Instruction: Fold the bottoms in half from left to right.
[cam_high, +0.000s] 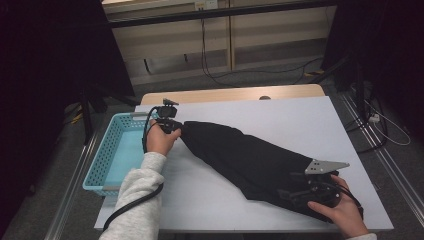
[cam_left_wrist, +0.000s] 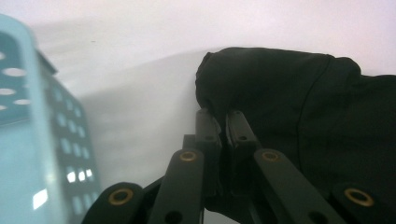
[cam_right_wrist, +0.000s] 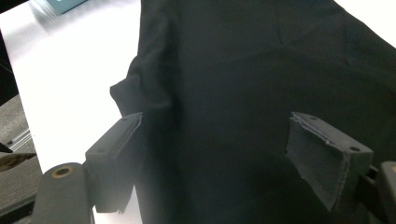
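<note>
Two grippers work one black garment, which lies diagonally across the white table from beside the blue basket to the near right corner. Left gripper: jaws clenched on the garment's far-left end, the fabric pinched between the tips. Right gripper: jaws spread wide over the near-right end, cloth lying between the pads, neither pad pressing on it.
</note>
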